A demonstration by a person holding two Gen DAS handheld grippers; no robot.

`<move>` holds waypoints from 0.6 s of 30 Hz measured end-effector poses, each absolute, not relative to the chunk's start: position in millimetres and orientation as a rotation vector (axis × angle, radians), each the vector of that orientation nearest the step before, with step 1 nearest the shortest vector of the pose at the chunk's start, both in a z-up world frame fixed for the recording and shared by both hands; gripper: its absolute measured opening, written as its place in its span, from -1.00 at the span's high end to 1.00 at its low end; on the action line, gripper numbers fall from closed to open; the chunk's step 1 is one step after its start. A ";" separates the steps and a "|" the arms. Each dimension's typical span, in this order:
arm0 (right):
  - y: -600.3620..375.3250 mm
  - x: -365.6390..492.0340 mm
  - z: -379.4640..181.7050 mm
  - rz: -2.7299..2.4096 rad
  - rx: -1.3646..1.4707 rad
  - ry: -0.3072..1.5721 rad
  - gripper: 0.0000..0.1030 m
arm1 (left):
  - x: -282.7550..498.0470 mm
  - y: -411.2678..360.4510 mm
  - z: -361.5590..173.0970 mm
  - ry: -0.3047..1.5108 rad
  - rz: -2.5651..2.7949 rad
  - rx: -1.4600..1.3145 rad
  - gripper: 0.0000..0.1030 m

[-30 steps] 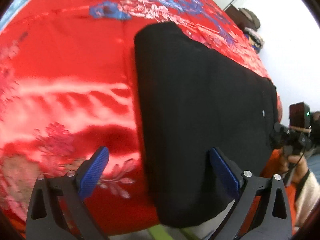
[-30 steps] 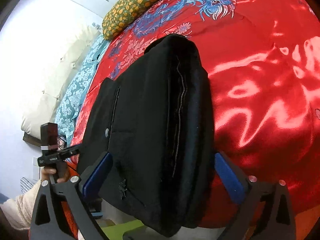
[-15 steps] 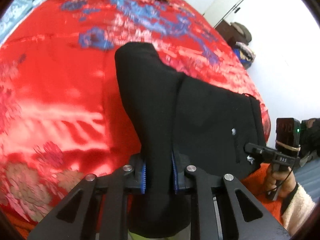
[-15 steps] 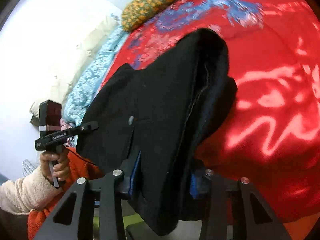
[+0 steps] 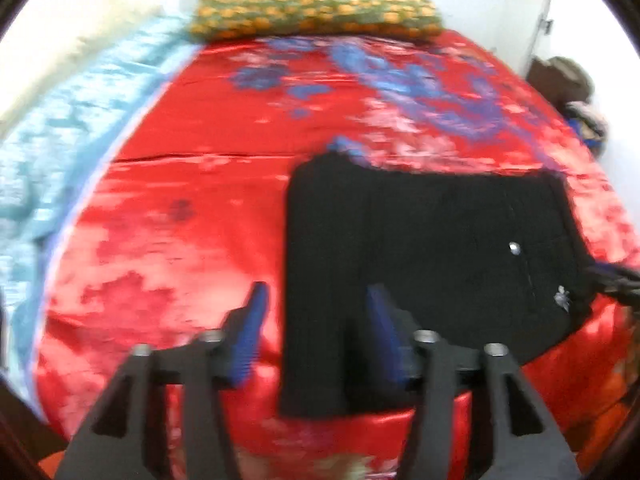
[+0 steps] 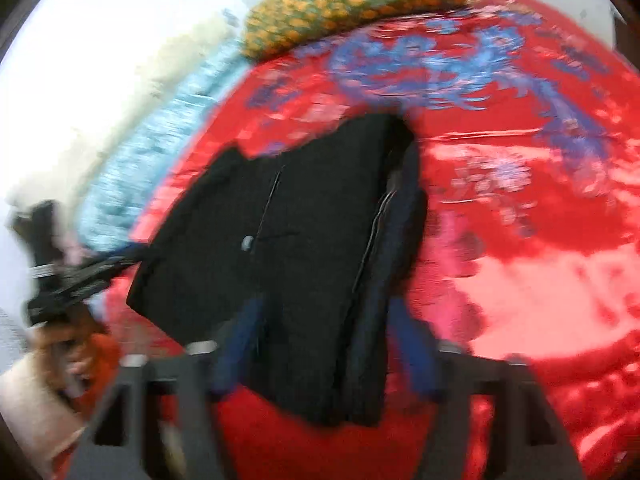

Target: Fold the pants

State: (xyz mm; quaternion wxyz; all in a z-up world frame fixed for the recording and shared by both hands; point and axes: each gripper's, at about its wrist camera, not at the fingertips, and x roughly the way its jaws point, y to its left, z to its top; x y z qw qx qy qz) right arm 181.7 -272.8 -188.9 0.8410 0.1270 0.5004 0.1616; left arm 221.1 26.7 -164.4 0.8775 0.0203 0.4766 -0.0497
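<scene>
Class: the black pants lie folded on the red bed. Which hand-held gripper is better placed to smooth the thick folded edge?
Probably right: the right hand-held gripper straddles the pants' bunched edge, jaws just opened.

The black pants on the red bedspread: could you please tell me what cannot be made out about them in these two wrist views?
- Left wrist view: the near edge of the pants is partly hidden behind the left tool; motion blur hides the fold layers.
- Right wrist view: heavy blur smears the seams; the right tool covers the near hem.
- Both views: the small pale dot is too small to identify.
- The underside against the bedspread is hidden.
</scene>
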 end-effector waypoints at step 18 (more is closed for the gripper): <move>-224.4 40.3 -68.6 -0.067 -0.154 0.756 -1.00 | 106.7 19.2 -73.9 0.872 -0.095 0.025 -0.89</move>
